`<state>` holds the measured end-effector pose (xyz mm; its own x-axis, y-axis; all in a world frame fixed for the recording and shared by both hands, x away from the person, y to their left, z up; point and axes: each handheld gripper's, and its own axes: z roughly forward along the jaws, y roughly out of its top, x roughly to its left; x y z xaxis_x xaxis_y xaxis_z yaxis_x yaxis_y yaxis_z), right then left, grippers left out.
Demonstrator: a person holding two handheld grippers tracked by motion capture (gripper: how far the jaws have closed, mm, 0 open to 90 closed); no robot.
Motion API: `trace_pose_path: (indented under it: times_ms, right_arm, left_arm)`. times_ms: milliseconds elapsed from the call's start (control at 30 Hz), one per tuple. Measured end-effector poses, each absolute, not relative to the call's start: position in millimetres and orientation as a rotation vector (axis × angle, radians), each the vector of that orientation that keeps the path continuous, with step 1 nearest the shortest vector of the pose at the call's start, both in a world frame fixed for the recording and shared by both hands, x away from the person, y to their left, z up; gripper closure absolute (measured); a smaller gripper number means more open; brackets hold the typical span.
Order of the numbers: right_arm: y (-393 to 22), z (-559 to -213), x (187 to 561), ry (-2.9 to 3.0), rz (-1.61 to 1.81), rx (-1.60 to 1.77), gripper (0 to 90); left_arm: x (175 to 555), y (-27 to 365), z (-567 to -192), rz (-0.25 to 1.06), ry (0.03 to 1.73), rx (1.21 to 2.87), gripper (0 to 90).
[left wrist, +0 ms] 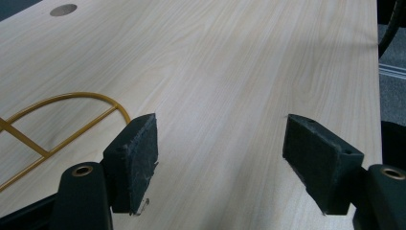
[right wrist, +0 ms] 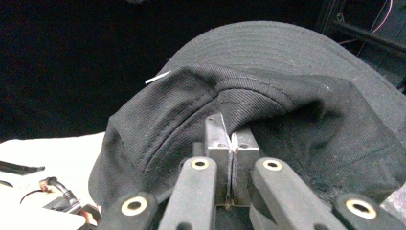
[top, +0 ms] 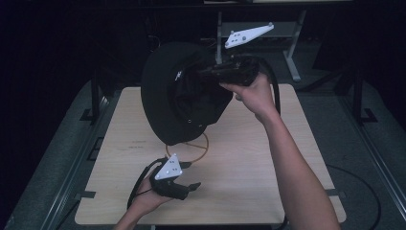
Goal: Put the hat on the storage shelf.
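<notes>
Desk (top: 268, 182): one, pale wood grain, square top with rounded corners, dark grey floor around it and a dim room behind; a metal frame (top: 292, 52) stands past the far edge.

Hat (top: 179, 96): one, black, brimmed, lifted off the desk, hanging from the right tool (top: 218, 72). That tool's jaws are pressed together on a fold of the fabric, as the right gripper view shows (right wrist: 230, 153); the hat (right wrist: 287, 96) spreads beyond the jaws.

Wire ring (top: 196, 146): one, yellow, with crossbars, flat on the desk below the hat and just beyond the left tool (top: 189, 188). The hat covers its upper part; the left gripper view cuts it off at the edge (left wrist: 62, 120).

Left tool: low over the near desk, jaws spread, nothing between them (left wrist: 220, 158).

Hard to make out: hat's inside, lost in shadow; room beyond the desk, nearly black.

Tools: two. Hands: two.
</notes>
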<state>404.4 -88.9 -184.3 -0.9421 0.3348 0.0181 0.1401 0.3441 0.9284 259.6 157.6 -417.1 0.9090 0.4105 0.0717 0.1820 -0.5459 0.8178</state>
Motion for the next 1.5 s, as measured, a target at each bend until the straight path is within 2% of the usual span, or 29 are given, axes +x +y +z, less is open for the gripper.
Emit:
trace_pose_path:
  times_ms: [1500]
  right_arm:
    - [-20.6, -219.6, 438.5, 2.476, 1.644, 0.61, 86.9]
  left_arm:
    - [250.5, 148.6, -417.2, 0.298, 0.357, 2.177, 25.8]
